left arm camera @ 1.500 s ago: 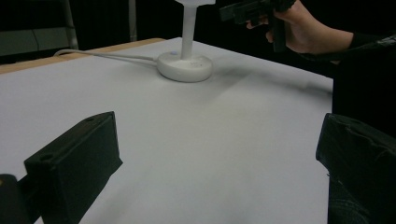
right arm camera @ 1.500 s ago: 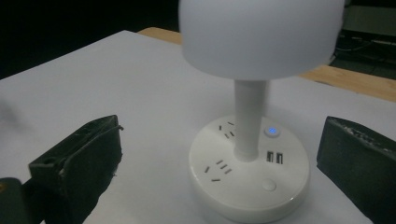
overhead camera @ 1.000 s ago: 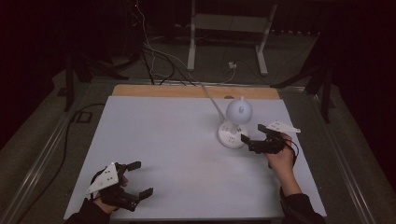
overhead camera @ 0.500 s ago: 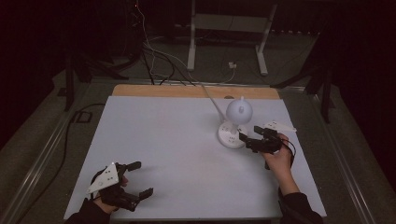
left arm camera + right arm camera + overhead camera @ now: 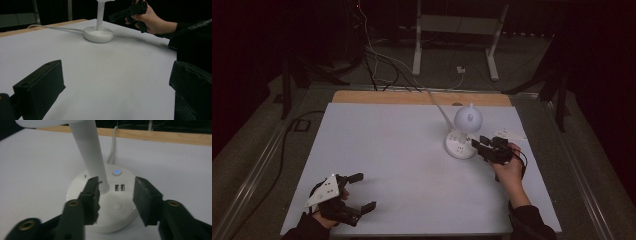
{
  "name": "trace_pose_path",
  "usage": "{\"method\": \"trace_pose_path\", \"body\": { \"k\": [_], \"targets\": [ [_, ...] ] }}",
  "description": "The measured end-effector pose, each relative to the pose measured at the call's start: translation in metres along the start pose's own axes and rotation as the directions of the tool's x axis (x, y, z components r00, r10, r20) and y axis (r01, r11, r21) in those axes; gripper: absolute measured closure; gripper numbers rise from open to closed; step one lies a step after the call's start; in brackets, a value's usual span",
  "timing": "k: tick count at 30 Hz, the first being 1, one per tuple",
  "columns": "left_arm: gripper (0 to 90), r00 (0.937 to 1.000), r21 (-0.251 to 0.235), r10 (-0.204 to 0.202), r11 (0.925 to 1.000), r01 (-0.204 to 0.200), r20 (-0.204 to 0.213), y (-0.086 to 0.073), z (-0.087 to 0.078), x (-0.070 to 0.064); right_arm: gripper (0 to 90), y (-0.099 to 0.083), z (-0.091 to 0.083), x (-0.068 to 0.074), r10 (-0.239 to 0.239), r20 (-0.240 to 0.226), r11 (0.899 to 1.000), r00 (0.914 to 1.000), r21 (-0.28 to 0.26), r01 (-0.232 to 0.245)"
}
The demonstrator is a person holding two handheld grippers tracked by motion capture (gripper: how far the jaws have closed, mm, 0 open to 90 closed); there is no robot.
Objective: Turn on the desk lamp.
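At the lamp base [image 5: 102,202], the right gripper [image 5: 116,195] is poised, jaws parted, nothing held; the lit button [image 5: 116,172] appears unpressed. The left gripper [image 5: 349,195] rests open, empty.

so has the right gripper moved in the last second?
Yes. The right gripper has edged left, closing on the lamp base, which is fixed on the table.

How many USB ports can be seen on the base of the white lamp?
2. The USB ports sit side by side on top of the lamp base, just below the blue-lit button, between the right gripper's open jaws. Others may be hidden.
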State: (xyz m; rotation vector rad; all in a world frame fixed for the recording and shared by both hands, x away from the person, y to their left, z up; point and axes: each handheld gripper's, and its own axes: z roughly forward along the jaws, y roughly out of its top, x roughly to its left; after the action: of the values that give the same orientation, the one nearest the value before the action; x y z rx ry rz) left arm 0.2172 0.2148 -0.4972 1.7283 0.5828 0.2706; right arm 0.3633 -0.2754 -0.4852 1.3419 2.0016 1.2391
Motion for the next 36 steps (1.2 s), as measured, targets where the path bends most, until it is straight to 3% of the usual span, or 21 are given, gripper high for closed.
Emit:
{"method": "trace_pose_path", "body": {
  "k": [3,9,10,21,36],
  "targets": [
    [0.3,1.0000,0.002,0.000,1.0000,0.000,0.000,0.000,0.000,0.000,70.1,0.000,0.001,0.001,-0.019,0.012,1.000,0.9998,0.008,0.019],
    [0.3,1.0000,0.001,0.001,1.0000,-0.001,-0.002,0.000,0.000,0.000,82.7,0.000,0.004,0.000,-0.043,0.023,0.999,0.9988,0.033,0.042],
    [0.3,1.0000,0.000,0.000,1.0000,0.000,-0.002,0.000,0.000,0.000,89.3,0.000,0.004,0.000,-0.043,0.036,0.998,0.9984,0.039,0.041],
    [0.3,1.0000,0.002,0.000,1.0000,0.000,-0.001,0.000,0.000,0.000,90.0,-0.004,0.012,0.001,-0.044,0.044,0.997,0.9980,0.065,0.041],
    [0.3,1.0000,-0.002,0.000,1.0000,0.000,-0.003,0.000,0.000,0.000,90.0,-0.009,0.025,0.007,-0.086,0.065,0.992,0.9942,0.095,0.079]
  ]
}}
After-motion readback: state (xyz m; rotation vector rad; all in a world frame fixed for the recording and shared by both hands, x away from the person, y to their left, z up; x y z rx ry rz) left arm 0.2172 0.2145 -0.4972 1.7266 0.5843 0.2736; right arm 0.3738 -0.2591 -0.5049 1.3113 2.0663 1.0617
